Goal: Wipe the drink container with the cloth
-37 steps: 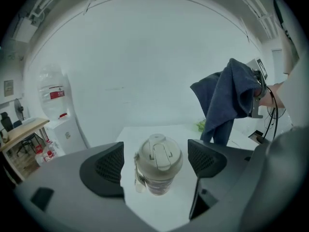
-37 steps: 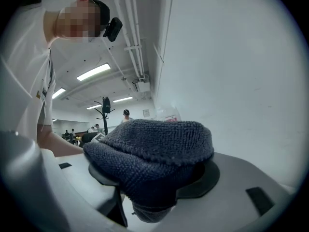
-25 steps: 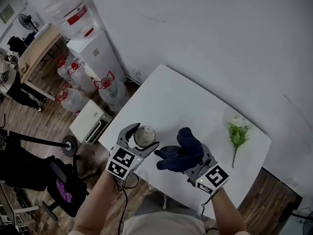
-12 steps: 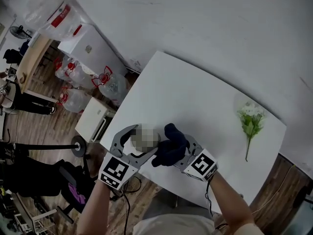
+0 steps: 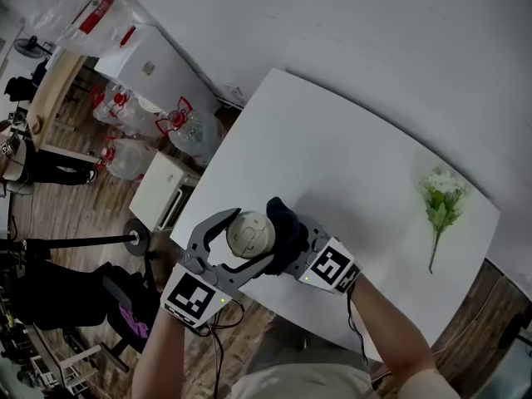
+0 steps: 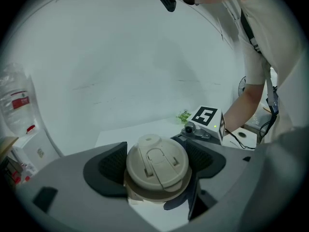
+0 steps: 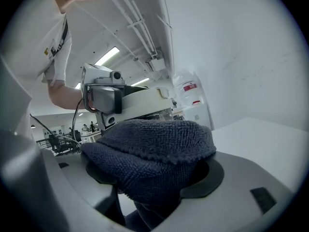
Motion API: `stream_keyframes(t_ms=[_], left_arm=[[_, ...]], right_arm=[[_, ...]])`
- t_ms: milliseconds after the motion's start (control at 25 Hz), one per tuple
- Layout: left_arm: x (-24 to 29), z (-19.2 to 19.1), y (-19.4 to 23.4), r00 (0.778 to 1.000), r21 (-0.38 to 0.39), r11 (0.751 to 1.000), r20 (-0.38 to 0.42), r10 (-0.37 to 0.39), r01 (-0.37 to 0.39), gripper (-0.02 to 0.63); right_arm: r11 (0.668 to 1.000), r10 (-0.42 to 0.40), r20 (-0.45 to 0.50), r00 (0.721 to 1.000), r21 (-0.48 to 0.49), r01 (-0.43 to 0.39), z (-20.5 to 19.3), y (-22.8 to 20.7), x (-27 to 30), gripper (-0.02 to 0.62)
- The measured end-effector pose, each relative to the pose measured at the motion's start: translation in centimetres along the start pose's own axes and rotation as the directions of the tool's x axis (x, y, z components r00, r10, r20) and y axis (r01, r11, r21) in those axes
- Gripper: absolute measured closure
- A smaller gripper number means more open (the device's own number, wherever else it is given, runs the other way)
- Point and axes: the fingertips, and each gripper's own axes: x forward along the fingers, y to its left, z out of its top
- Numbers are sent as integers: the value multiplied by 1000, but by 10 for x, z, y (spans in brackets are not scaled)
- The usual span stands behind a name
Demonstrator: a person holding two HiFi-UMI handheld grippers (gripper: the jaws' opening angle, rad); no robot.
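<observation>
A beige drink container (image 5: 251,233) with a flip lid (image 6: 155,164) sits clamped between the jaws of my left gripper (image 5: 249,239), held above the table's near-left edge. My right gripper (image 5: 293,239) holds a bunched dark blue cloth (image 5: 285,233) and presses it against the container's right side. In the right gripper view the cloth (image 7: 154,153) fills the space between the jaws and hides the container. Its jaws have just been opening a little, with the cloth still gripped between them. The cloth's lower fold (image 6: 181,202) shows beneath the container.
The white table (image 5: 332,156) carries a green flower sprig (image 5: 440,202) at its far right. Left of the table stand water jugs (image 5: 191,131), a low white cabinet (image 5: 162,194) and an office chair (image 5: 125,318). A plain wall lies behind.
My right gripper has brought the cloth down and leftwards, from a gap beside the container to contact with its right side. The left gripper has kept the container in place.
</observation>
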Motion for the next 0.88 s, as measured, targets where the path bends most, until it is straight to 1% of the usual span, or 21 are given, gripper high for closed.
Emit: stream_keyframes(t_ms=[240,400,520,600,760,880], left_arm=[[0,-2,-1,999,25,999,9,-45,45,209],[-3,-3,-2,994,64,993,23,-104,102,210],[-5,-4,-3,989,71,987,19,-144,143,212],[-6,-5,-3,987,74,985,18,-161,159,215],[-8,-7,-3,985,71,983,19,-170,168,218],[-8,-7,-3,983,76,982,37,-177,174,218]], right_arm=[[993,75,-49,996,-88,-79,8,3,12,224],[981,129,-54,990,-137,-135,17,9,17,205],[975,161,-57,985,-149,-167,16,10,23,193],[972,170,-70,983,-151,-179,11,9,30,181],[969,162,-130,978,-167,-183,-5,4,43,172],[970,168,-157,973,-148,-191,-18,2,52,170]])
